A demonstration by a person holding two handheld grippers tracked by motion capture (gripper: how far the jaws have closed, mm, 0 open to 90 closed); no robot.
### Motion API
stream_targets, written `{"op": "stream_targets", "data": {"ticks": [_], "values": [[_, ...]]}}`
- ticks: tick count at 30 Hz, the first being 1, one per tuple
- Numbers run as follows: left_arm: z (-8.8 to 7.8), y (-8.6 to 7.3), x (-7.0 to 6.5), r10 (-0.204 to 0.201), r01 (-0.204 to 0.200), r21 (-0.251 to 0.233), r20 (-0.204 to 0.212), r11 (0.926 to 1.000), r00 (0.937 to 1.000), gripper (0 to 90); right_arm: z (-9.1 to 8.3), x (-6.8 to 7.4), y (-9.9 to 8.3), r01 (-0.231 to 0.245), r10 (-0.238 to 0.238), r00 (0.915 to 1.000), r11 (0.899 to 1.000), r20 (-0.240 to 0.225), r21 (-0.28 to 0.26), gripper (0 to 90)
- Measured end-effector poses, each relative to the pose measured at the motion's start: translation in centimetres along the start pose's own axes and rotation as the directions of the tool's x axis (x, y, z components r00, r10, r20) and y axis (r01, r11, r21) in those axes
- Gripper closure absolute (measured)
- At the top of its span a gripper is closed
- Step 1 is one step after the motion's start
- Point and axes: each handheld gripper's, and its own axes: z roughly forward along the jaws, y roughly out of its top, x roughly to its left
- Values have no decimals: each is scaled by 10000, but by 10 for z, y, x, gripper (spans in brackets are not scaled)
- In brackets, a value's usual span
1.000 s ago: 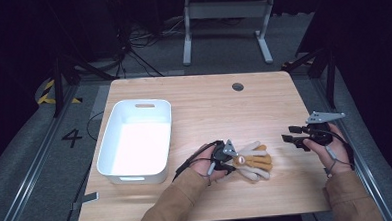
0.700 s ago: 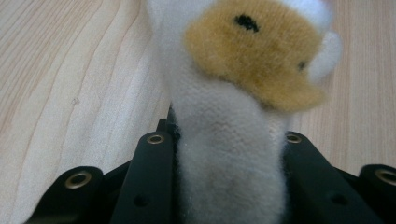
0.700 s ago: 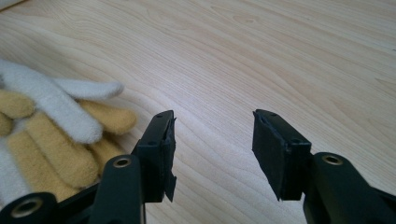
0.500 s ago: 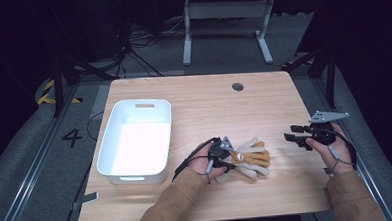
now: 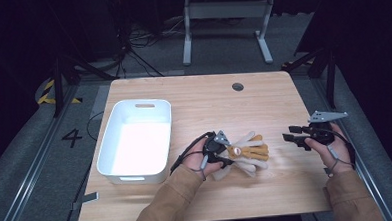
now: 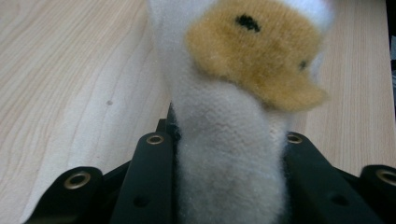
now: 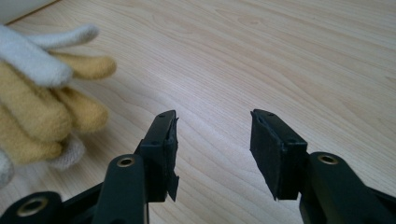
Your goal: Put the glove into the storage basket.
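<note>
White bin (image 5: pixel 135 143) at desk (image 5: pixel 263 102) left, apart from rest. Left tongs (image 5: pixel 220 148) clamped on white part of plush toy (image 5: pixel 246 152) mid-desk; soft fabric could slip w/ quick lift. Right tongs (image 5: pixel 292 136) wide apart, nothing held, near toy; could snag limbs.

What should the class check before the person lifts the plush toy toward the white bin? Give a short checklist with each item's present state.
1. Left claw shut on the toy: ok, white plush sits between its jaws.
2. Right claw open and free: ok.
3. Right claw apart from the toy: ok.
4. Bin empty: ok.
5. Table bare between toy and bin: ok.
6. Grip firm enough to lift: cannot tell.
</note>
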Motion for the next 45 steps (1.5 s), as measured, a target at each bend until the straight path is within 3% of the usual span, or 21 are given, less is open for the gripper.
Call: {"op": "stream_targets", "data": {"ticks": [5,10,19,26,32,34,35,36,37,38,40,41,42,43,45], "values": [[-8,4,1,-368,367,-92,-78,9993,9993,698,2,3,0,-7,7,10000,9999,-26,133,523],[-13,7,2,-456,457,28,-163,9990,9988,697,3,5,2,85,-84,9999,9998,-72,174,527],[-19,12,8,-1091,1089,-75,-193,9940,9938,696,9,9,3,145,-136,9996,9992,-266,370,535],[-31,23,11,-1329,1345,272,-551,9905,9896,696,20,11,6,152,-120,9991,9970,-418,761,541],[-41,26,15,-1526,1589,650,-931,9852,9839,696,29,6,15,-131,171,9991,9950,-399,994,553],[-45,26,17,-1744,1830,709,-1125,9806,9782,695,32,5,17,-181,222,9991,9937,-357,1102,555],[-49,27,18,-1953,2077,776,-1428,9751,9703,695,38,5,19,-139,181,9994,9907,-302,1355,566],[-49,27,18,-1953,2077,776,-1428,9751,9703,695,41,6,21,-136,188,9992,9896,-353,1432,567],[-53,28,19,-2138,2300,881,-1624,9692,9633,695,44,6,22,-159,217,9990,9891,-384,1465,567],[-53,28,19,-2138,2300,881,-1624,9692,9633,695,44,6,22,-159,217,9990,9891,-384,1465,567],[-57,30,21,-2342,2526,913,-1751,9633,9563,695,47,7,25,-129,204,9986,9884,-479,1516,569],[-61,32,23,-2507,2717,966,-1869,9575,9499,695,50,7,29,-85,158,9989,9875,-447,1574,568],[-61,32,23,-2507,2717,966,-1869,9575,9499,695,52,7,30,-30,104,9989,9871,-454,1600,569],[-63,34,25,-2608,2848,1021,-1997,9531,9445,695,53,8,32,-12,89,9989,9865,-462,1635,569],[-64,35,26,-2681,2934,1019,-2073,9505,9408,695,55,8,33,51,36,9987,9859,-514,1671,570]]}}
